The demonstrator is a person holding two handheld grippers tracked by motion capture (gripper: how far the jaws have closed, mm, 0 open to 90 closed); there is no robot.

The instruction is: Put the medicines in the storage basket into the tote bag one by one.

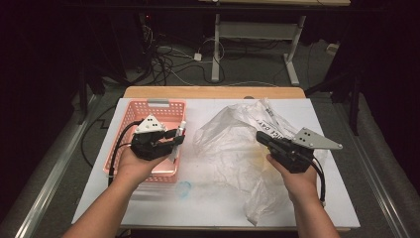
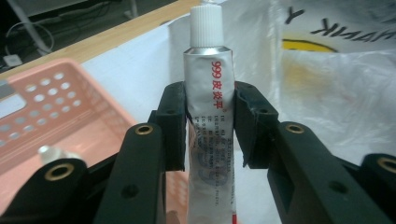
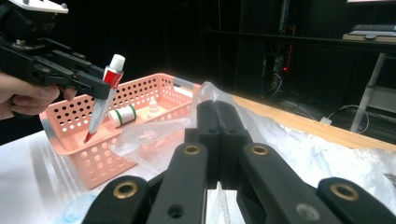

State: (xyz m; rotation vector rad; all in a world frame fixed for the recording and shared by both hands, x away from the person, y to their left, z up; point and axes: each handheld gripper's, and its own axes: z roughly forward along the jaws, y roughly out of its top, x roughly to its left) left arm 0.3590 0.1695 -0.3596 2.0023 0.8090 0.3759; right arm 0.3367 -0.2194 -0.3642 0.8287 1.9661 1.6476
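My left gripper (image 1: 174, 139) is shut on a silver ointment tube (image 2: 208, 70) with a white cap and red print. It holds the tube over the right side of the pink basket (image 1: 148, 106). From the right gripper view the tube (image 3: 105, 102) hangs tilted, cap up, its lower end inside the basket (image 3: 93, 154). My right gripper (image 3: 218, 112) has its jaws together, with a fold of the clear plastic bag (image 3: 154, 135) pinched at their tips. The crumpled bag (image 1: 233, 148) lies across the middle of the white table (image 1: 148, 208), and the right gripper (image 1: 261, 137) rests at its right side.
In the basket lie a small white bottle with a green band (image 3: 121, 115) and a small dropper bottle (image 3: 153, 107). A bluish stain (image 1: 184, 188) marks the table in front of the basket. A wooden edge (image 1: 213, 92) runs along the far side, with cables on the floor beyond.
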